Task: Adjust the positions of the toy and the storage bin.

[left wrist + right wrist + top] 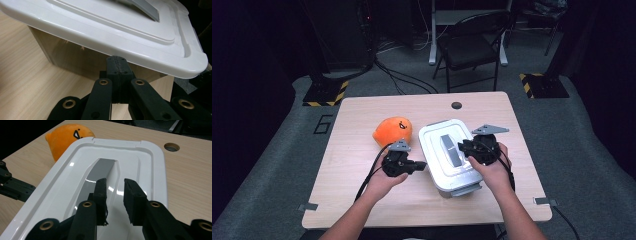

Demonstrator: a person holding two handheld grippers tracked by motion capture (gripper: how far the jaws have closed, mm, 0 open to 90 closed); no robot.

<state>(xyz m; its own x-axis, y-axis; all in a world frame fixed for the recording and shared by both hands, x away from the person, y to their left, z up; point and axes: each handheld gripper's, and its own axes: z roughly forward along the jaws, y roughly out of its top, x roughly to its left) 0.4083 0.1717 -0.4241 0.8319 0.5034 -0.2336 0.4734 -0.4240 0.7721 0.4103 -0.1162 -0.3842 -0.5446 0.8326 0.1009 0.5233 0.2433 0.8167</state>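
Observation:
A clear plastic box with a white lid (437,137) stands in the middle of the table. A grey handle (451,149) runs along the lid's top. My left gripper (423,164) is at the box's left side, shut with nothing between its jaws. In the left gripper view its tips (117,65) rest just under the lid's rim (140,57), against the box wall. My right gripper (460,146) is over the lid from the right. In the right gripper view its jaws (115,188) stand open just above the lid (147,165), beside the grey handle (101,168).
An orange plush toy (393,131) lies left of the box, touching or nearly touching it; it also appears beyond the lid (66,137). The wooden table (357,170) has a round cable hole (456,105) at the back. A black chair (472,47) stands behind the table.

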